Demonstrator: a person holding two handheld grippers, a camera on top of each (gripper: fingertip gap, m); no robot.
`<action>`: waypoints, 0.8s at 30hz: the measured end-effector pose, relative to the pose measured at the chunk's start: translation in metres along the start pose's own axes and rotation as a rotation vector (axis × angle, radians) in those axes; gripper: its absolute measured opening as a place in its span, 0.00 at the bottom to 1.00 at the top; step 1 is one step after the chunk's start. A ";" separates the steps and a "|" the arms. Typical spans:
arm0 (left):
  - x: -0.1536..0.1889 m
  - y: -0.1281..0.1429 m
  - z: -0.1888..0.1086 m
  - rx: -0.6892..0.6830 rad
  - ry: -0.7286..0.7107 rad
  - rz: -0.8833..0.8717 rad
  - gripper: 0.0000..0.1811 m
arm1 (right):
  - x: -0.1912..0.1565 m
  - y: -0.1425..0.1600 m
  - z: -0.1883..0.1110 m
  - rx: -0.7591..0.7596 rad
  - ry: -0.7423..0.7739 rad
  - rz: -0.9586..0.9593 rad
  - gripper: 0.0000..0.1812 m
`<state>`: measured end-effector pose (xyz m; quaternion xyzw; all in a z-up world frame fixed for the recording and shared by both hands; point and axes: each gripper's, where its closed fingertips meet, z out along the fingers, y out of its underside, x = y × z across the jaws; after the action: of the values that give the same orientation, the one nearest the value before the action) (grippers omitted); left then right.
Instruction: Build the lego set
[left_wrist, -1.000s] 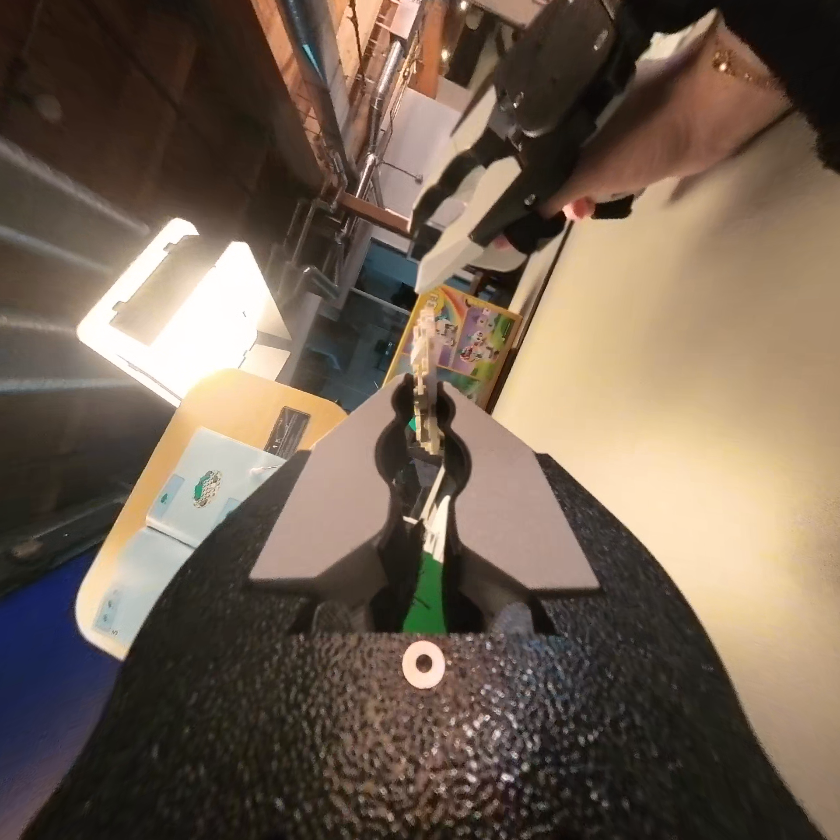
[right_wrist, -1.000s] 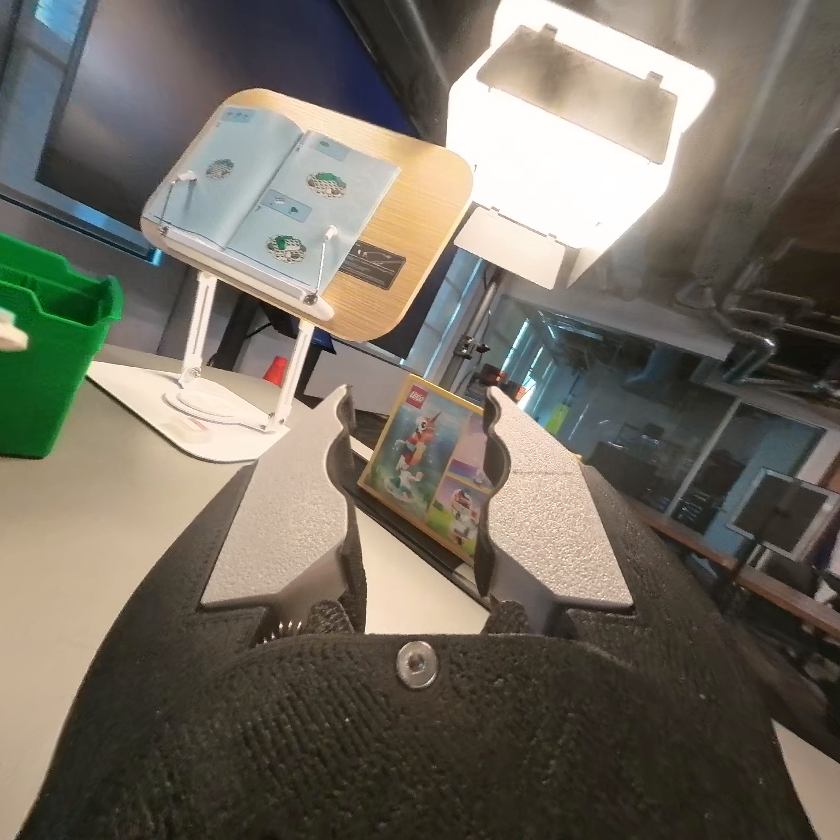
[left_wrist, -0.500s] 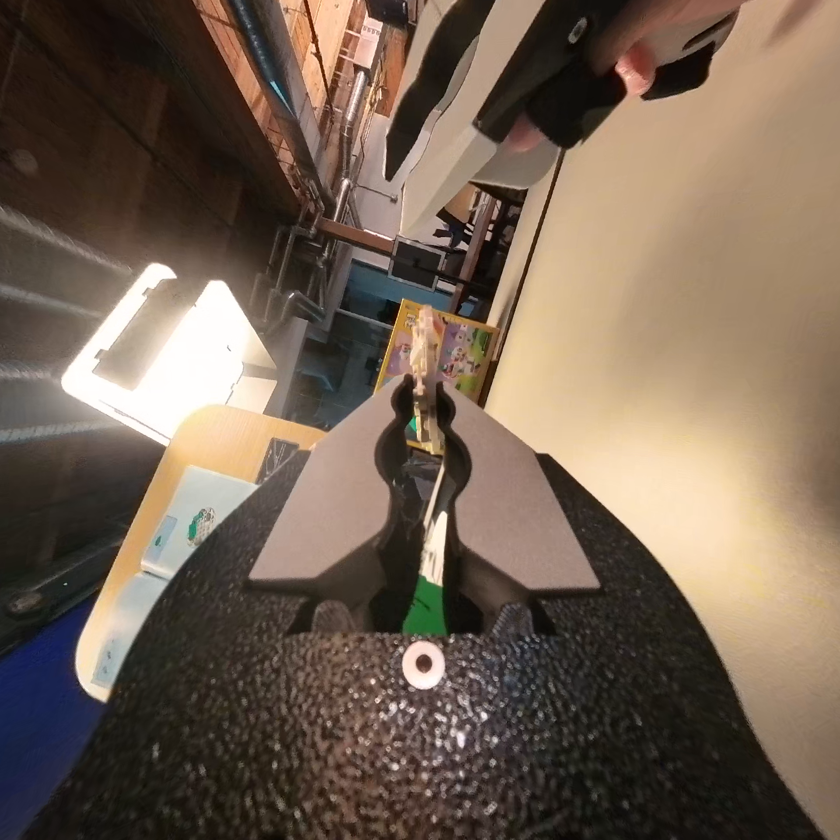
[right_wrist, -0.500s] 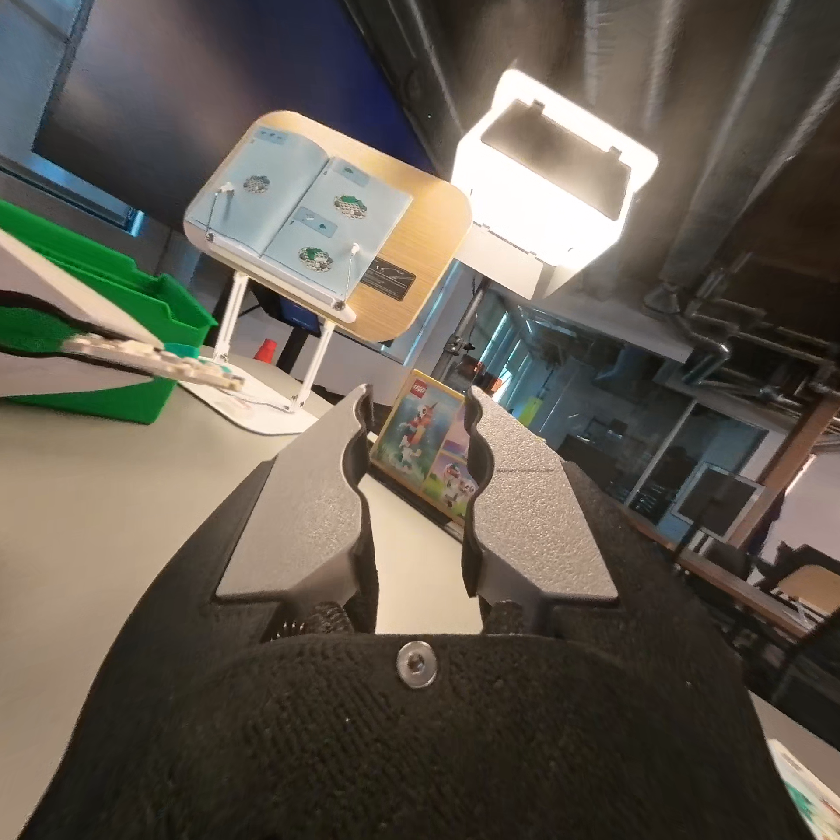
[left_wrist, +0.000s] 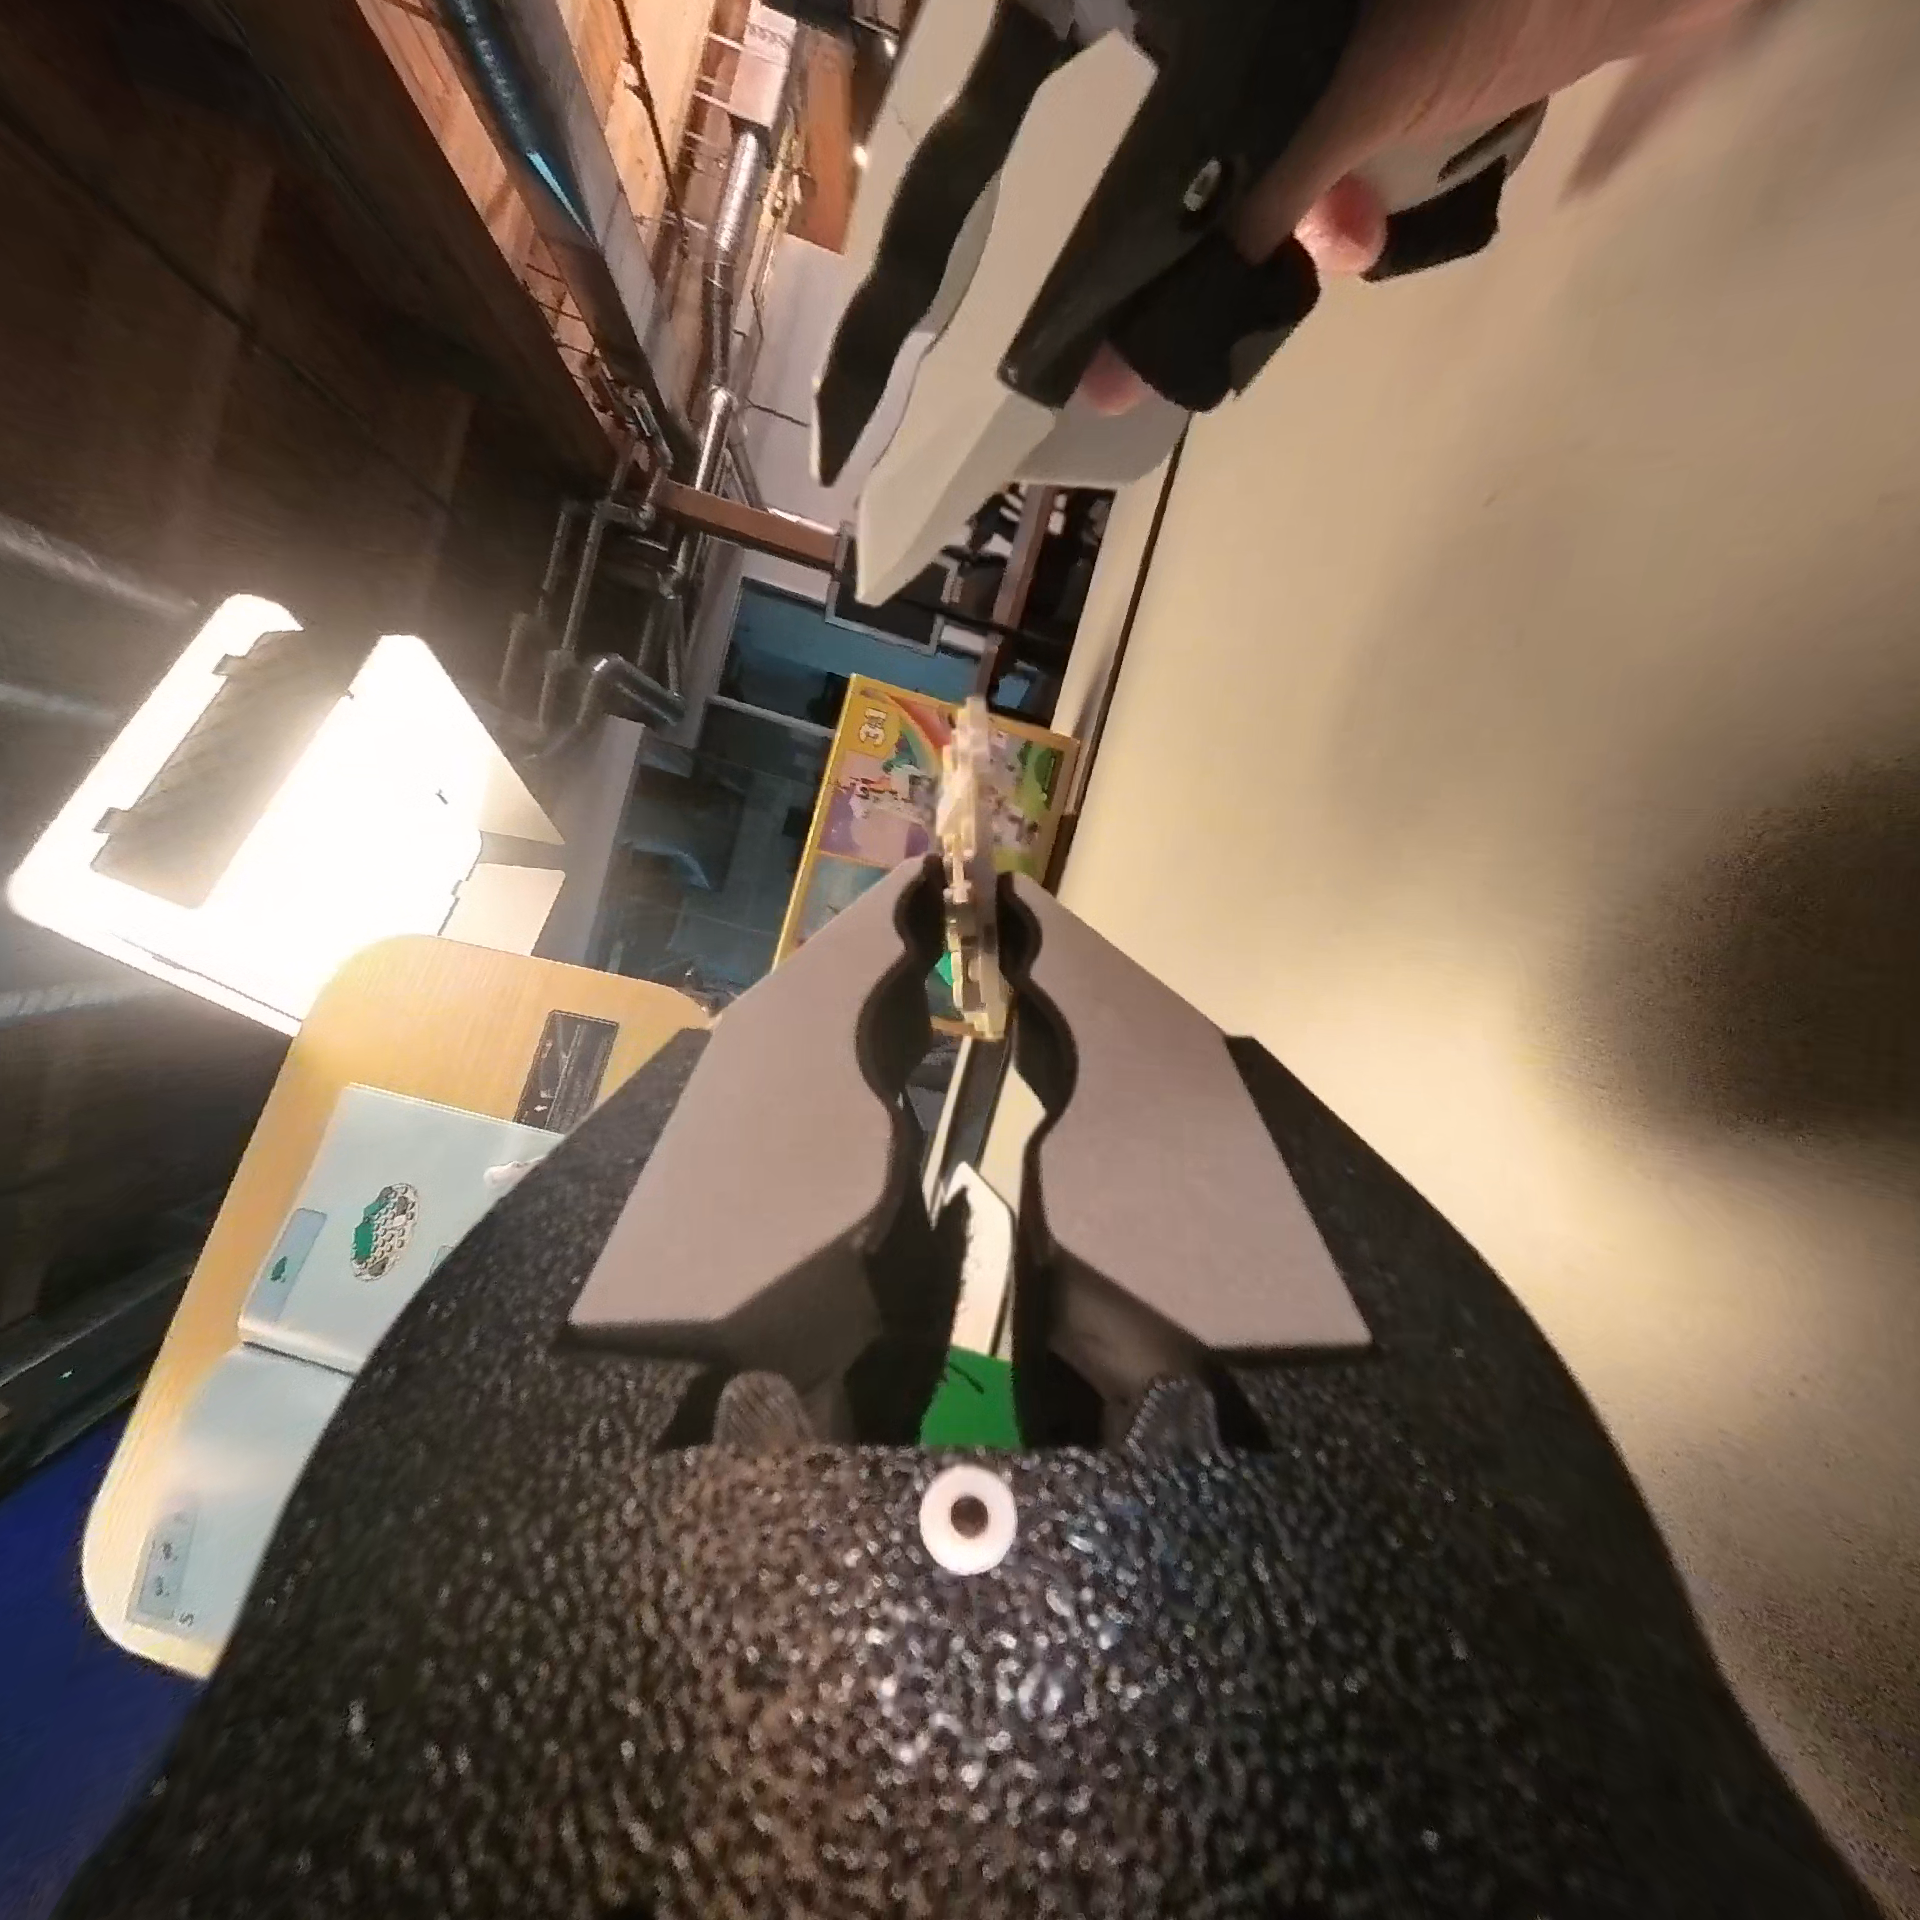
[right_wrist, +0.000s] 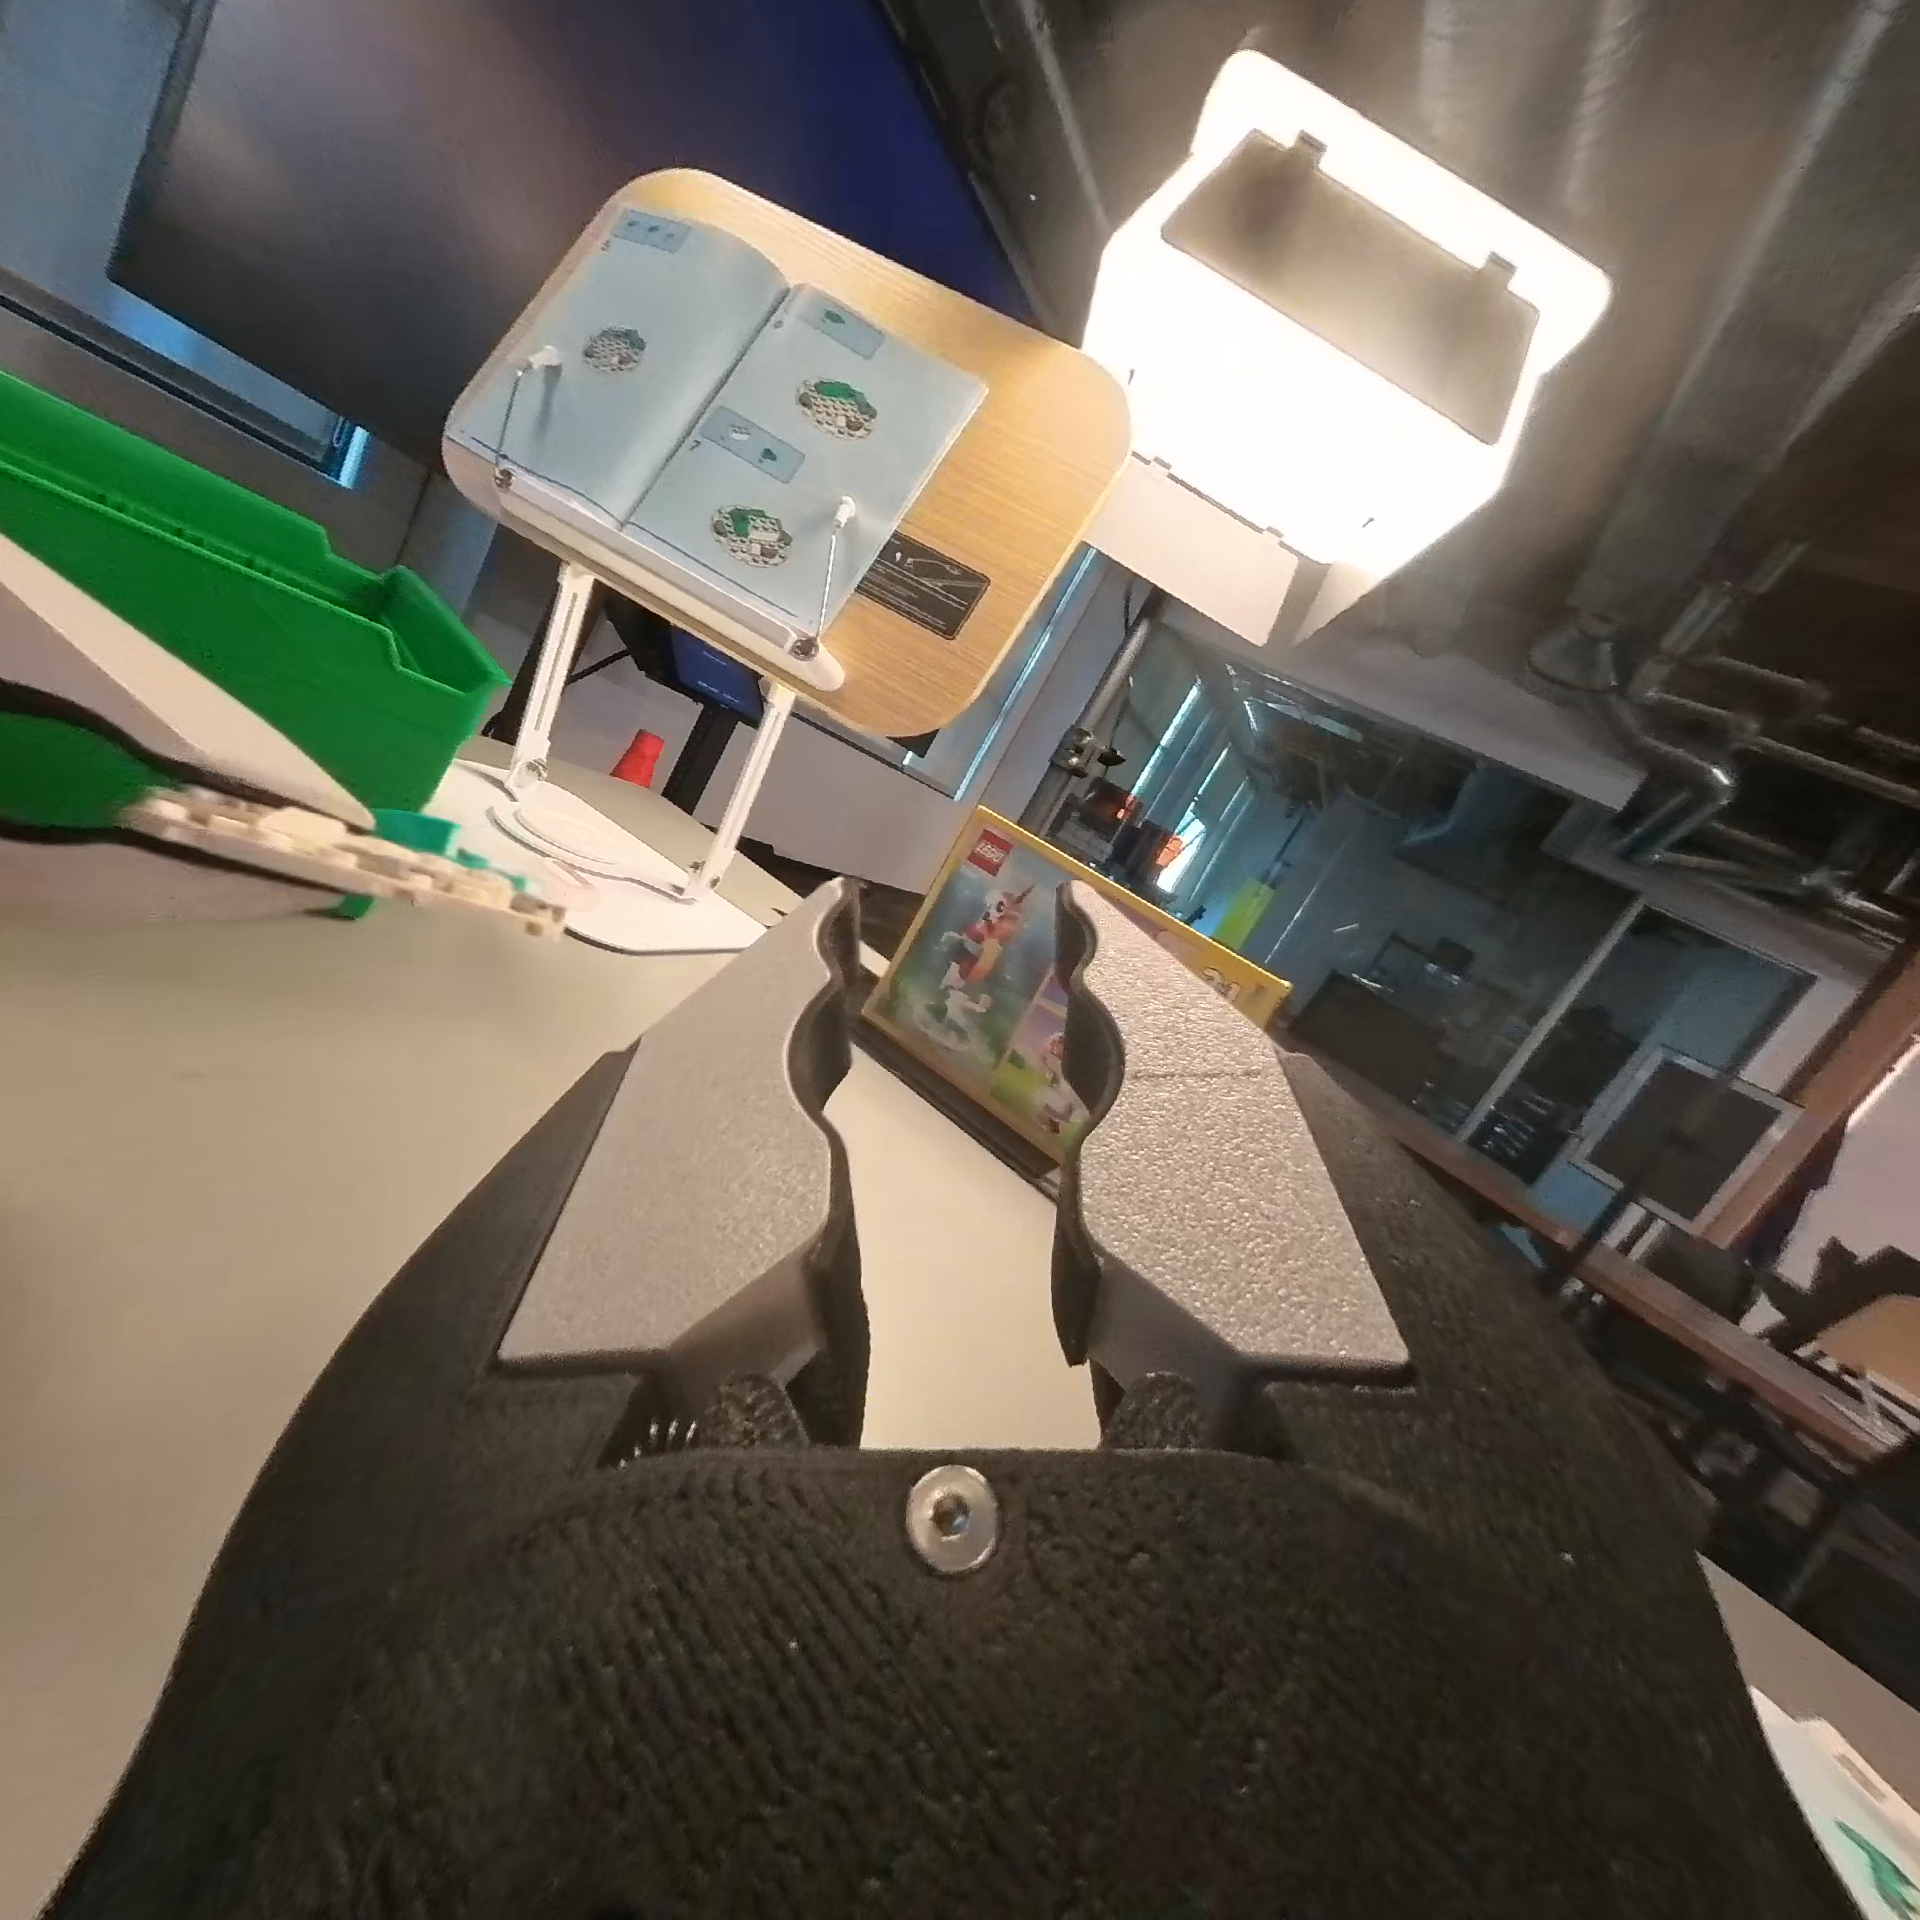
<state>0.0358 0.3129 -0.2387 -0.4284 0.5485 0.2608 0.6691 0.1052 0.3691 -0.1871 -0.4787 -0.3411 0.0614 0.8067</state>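
My left gripper (left_wrist: 961, 899) is shut on a flat lego plate assembly (left_wrist: 968, 821) of tan and white pieces with a bit of green, held edge-on and sticking out past the fingertips. In the right wrist view the same plate (right_wrist: 416, 862) pokes in from the left, held above the table by the left gripper (right_wrist: 343, 852). My right gripper (right_wrist: 956, 920) is open and empty, low over the table, to the right of the plate. In the left wrist view the right gripper (left_wrist: 857, 520) hangs beyond the plate's tip, with a hand on it.
A green bin (right_wrist: 239, 623) stands at the left. An open instruction booklet (right_wrist: 717, 447) rests on a wooden stand behind it. The lego box (right_wrist: 987, 1008) stands upright at the table's far edge. A bright lamp (right_wrist: 1340, 343) shines above. The grey table (right_wrist: 260, 1122) lies below.
The right gripper has moved toward the left gripper and its jaws have narrowed a little. The left gripper with the plate has come into the right wrist view from the left.
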 end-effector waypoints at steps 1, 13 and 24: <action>0.003 0.002 0.001 -0.017 0.019 0.011 0.04 | -0.002 0.000 0.000 0.001 -0.007 0.003 0.20; 0.059 0.021 -0.012 -0.235 0.460 -0.014 0.06 | 0.001 0.002 0.001 0.004 -0.012 0.070 0.20; 0.048 -0.039 -0.044 -0.141 0.751 -0.805 0.26 | 0.008 0.003 -0.001 0.004 0.004 0.113 0.20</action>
<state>0.0581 0.2504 -0.2751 -0.7115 0.5236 -0.1499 0.4440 0.1120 0.3736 -0.1861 -0.4957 -0.3118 0.1067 0.8036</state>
